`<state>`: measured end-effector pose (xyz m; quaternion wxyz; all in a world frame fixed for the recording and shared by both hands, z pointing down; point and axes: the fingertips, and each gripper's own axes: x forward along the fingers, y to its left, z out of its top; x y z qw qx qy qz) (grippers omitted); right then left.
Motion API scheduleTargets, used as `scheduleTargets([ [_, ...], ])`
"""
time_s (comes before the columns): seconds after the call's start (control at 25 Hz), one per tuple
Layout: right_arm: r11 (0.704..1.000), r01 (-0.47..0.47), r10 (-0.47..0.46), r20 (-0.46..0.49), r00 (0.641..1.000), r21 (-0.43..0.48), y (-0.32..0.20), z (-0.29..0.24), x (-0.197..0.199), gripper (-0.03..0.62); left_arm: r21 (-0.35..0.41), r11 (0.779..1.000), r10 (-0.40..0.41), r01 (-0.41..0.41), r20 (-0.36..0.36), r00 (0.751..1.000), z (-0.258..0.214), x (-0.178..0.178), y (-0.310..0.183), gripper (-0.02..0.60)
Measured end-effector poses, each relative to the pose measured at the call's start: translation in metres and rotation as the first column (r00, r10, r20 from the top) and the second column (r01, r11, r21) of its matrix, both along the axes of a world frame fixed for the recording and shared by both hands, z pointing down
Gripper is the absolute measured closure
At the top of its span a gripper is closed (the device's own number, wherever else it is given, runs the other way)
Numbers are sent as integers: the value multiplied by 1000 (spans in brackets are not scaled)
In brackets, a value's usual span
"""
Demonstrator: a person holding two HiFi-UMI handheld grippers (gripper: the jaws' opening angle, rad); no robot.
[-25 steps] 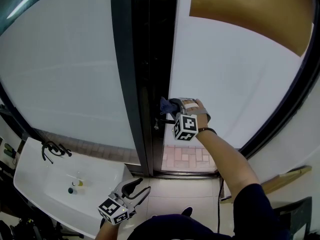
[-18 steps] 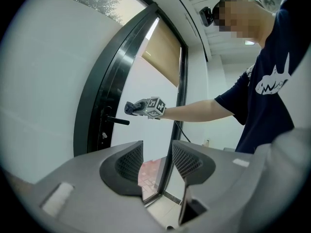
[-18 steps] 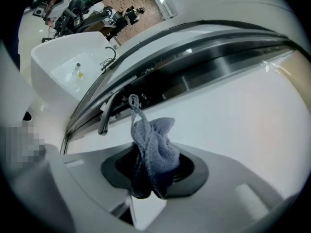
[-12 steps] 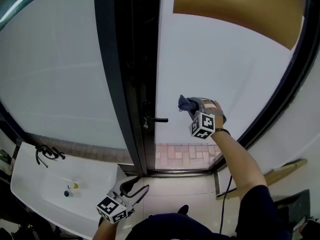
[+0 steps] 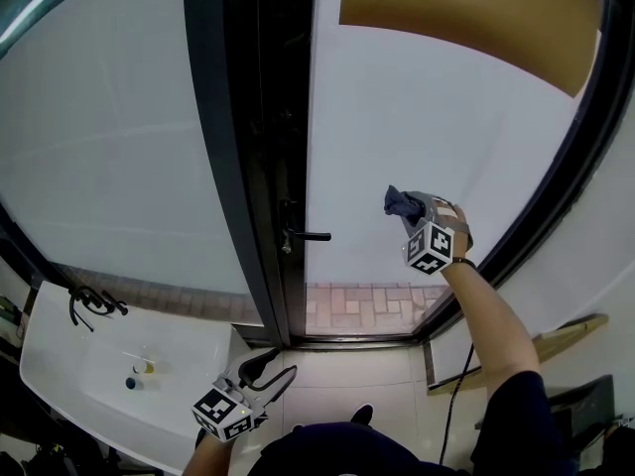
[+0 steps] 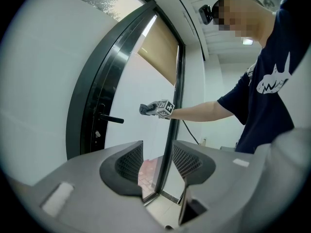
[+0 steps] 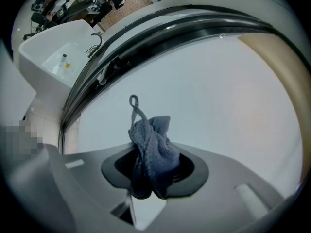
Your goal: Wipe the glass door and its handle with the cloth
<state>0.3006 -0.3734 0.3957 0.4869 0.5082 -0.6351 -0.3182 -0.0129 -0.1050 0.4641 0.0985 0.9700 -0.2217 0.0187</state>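
While the left gripper [image 5: 283, 367] hangs low by the person's waist, just right of the sink [image 5: 60, 365], its jaws have just been opening and now stand apart with nothing between them, so it plays no part in the wiping. Further right, the handle [image 5: 310, 235] on the dark door frame [image 5: 248, 117] is bare. A second ago the cloth [image 5: 400, 203] was bunched right against it. Since then the right gripper [image 5: 411, 208] has carried the cloth across the glass door [image 5: 427, 107] to a spot well right of the handle. Its jaws are clamped on the cloth, which bulges out ahead of them toward the pane, though I can't tell whether it actually presses the glass. To my eye the handle has had its turn and the wiping has moved onto the glass, with most of the pane above and to the right left to cover.
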Motion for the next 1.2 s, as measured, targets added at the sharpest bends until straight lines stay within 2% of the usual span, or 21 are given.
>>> scheduleTargets([
  [0.12,997,66,-70,102,992,43,5,-21,-30,456,1,1000,-6,6,-2,1000,2,-3,1,399],
  [0.2,988,134,-142,130,981,70,6,-37,-65,456,1,1000,-12,12,-3,1000,4,-5,2,399],
  [0.4,946,311,-314,19,949,91,-4,-54,-164,456,4,999,-35,35,-2,999,2,-10,6,399],
  [0.6,940,339,-335,-76,939,46,-34,-42,-211,456,-1,998,-68,68,-2,998,0,-19,10,399],
  [0.88,958,286,-283,-107,953,19,-44,-28,-193,456,-6,996,-86,86,0,996,5,-28,13,397],
  [1.0,965,263,-260,-118,958,5,-38,-20,-165,457,-5,997,-79,79,-4,997,5,-26,12,397],
  [1.2,985,172,-172,-89,981,-7,-26,-13,-101,457,1,999,-38,38,-1,999,3,-16,9,396],
])
